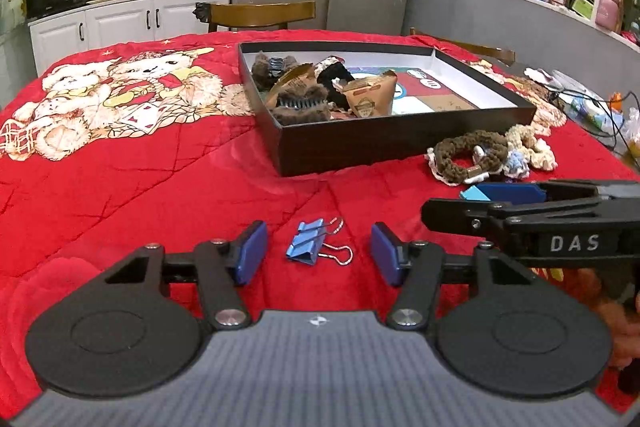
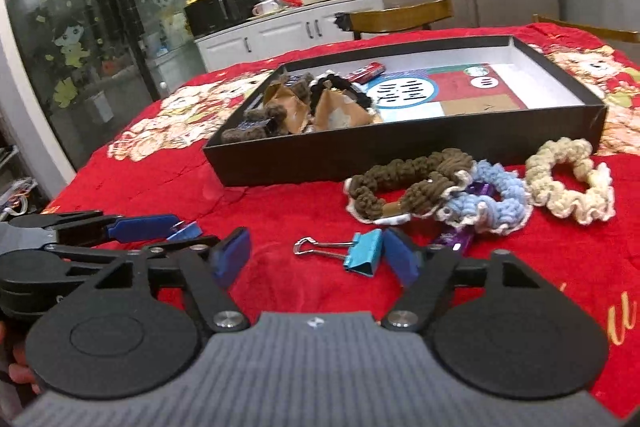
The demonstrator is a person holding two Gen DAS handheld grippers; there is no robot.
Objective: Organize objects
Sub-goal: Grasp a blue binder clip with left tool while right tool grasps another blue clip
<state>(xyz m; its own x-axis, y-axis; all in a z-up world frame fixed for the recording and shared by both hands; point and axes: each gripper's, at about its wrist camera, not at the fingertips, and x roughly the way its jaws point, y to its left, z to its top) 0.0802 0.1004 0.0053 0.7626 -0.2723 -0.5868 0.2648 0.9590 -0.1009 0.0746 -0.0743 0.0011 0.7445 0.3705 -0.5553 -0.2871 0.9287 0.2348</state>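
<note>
left gripper [image 1: 319, 251]: jaws apart astride blue binder clip [image 1: 306, 241] | right gripper [image 2: 316, 259]: jaws apart, second clip [image 2: 364, 257] beside right pad | black box [image 1: 392, 141] at 12 o'clock on bench

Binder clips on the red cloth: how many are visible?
2. One blue binder clip lies between the left gripper's open pads; a lighter blue binder clip lies against the right gripper's right-hand pad. The box might hide more.
</note>
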